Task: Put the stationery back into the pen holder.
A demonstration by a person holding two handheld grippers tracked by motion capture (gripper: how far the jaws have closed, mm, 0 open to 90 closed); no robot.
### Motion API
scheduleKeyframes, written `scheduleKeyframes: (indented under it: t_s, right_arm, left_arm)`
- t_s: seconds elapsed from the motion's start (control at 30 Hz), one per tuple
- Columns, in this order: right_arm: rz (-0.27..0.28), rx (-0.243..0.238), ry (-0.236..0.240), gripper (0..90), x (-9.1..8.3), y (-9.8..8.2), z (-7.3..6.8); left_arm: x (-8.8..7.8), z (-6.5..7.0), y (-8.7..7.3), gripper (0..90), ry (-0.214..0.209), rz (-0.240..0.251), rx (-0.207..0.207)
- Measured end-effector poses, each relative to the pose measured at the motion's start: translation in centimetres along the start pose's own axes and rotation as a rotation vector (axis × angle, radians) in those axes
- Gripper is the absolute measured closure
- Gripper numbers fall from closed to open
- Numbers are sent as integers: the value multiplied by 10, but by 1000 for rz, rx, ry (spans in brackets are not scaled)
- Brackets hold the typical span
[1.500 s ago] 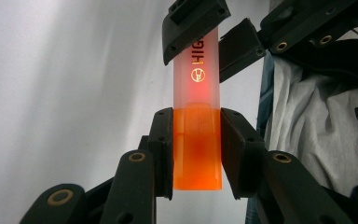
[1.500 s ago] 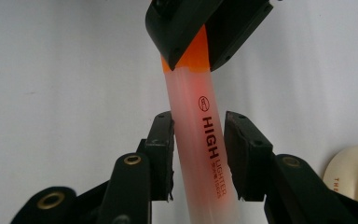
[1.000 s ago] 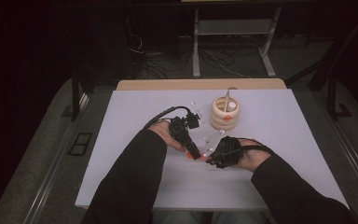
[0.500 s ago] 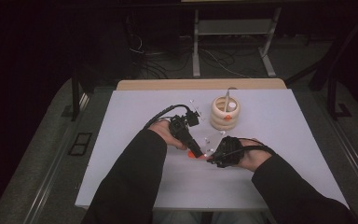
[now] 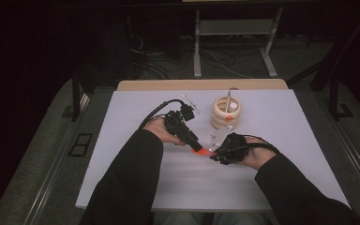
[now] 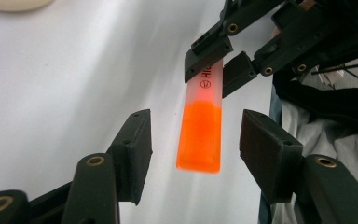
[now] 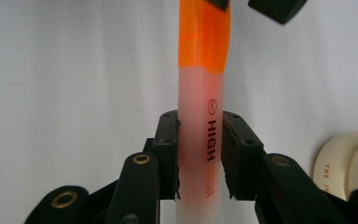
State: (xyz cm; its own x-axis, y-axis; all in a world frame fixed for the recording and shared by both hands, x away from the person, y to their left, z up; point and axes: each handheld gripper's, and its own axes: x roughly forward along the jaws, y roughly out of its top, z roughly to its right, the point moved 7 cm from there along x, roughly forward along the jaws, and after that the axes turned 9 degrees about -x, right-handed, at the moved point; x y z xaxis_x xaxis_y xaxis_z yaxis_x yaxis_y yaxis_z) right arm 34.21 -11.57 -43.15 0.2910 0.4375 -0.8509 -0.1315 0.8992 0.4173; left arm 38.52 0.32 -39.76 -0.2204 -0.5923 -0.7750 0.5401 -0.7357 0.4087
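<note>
Presently, a flat-sided plastic highlighter pen [image 7: 200, 140], with a translucent frosted white barrel and a glossy fluorescent orange cap, is held above the matte white tabletop [image 5: 136, 112] between the two grippers. Its barrel is clamped by the right gripper [image 7: 199, 154], whose ribbed black rubber pads are pressed against both flat faces just beside the dark printed lettering. Seen in the left gripper view, the orange cap end [image 6: 200, 135] is pointed into the gap of the left gripper [image 6: 193, 149]. The left gripper's jaws have just been opening, and they are now parted on either side of the cap, with bare space left between each blocky black pad and the smooth plastic, so the cap is not gripped. Brass-coloured rivets are set into the angular black linkage arms of both tools.

In the high view, the pen is seen as a small orange spot near the middle of the table, between the two gloveless hands in dark sleeves. Farther back, a cream-coloured round holder [image 5: 226, 115] made of stacked rounded rings is stood on the tabletop, with a thin stick leaning upright inside it.
</note>
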Motion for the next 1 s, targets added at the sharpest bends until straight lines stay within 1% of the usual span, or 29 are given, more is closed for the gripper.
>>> scheduleKeyframes:
  t_s: [0.03, 0.07, 0.1, 0.13, 0.2, 0.23, 0.3, 0.33, 0.4, 0.47, 0.53, 0.57, 0.63, 0.73, 0.8, 1.0]
  right_arm:
    - [7, 12, 7, 685, 0, -1, 1]
    - [11, 16, 8, 685, 0, -2, 2]
    - [13, 29, 7, 685, -1, -2, 2]
    - [16, 39, 6, 685, -1, -4, 3]
    - [31, 74, 9, 685, -4, -5, 5]
    - [44, 83, 11, 685, -6, -6, 7]
    - [53, 111, 2, 685, -9, -8, 11]
    - [58, 116, 2, 685, -10, -9, 12]
    - [70, 137, -1, 685, -13, -10, 15]
    - [89, 159, -4, 685, -16, -12, 18]
    - [104, 179, -6, 685, -19, -13, 21]
    - [108, 189, -7, 685, -20, -14, 22]
    - [118, 200, -10, 685, -21, -16, 24]
    - [127, 217, -14, 684, -23, -18, 28]
    - [136, 228, -12, 684, -24, -19, 29]
    - [154, 261, -21, 684, -28, -23, 35]
  left_arm:
    - [-2, 0, -1, 406, 8, 1, 2]
    - [-4, 1, -1, 396, 13, 11, -9]
    - [-6, 0, -1, 389, 17, 10, 8]
    - [-9, 0, -2, 380, 25, 31, 9]
    - [-12, 0, -2, 360, 34, 54, 9]
    - [-15, -1, -3, 352, 42, 64, 9]
    - [-18, -2, -3, 331, 51, 79, 17]
    - [-20, -1, -3, 321, 54, 99, 7]
    - [-24, -2, -4, 307, 64, 108, 14]
    - [-26, -1, -4, 297, 66, 144, -2]
    - [-29, -2, -5, 285, 77, 161, -2]
    - [-29, -2, -5, 283, 76, 165, -5]
    - [-30, -3, -7, 274, 86, 171, -5]
    - [-32, -5, -9, 267, 92, 196, -3]
    - [-33, -6, -11, 265, 101, 200, -3]
    - [-36, -8, -17, 255, 109, 232, -9]
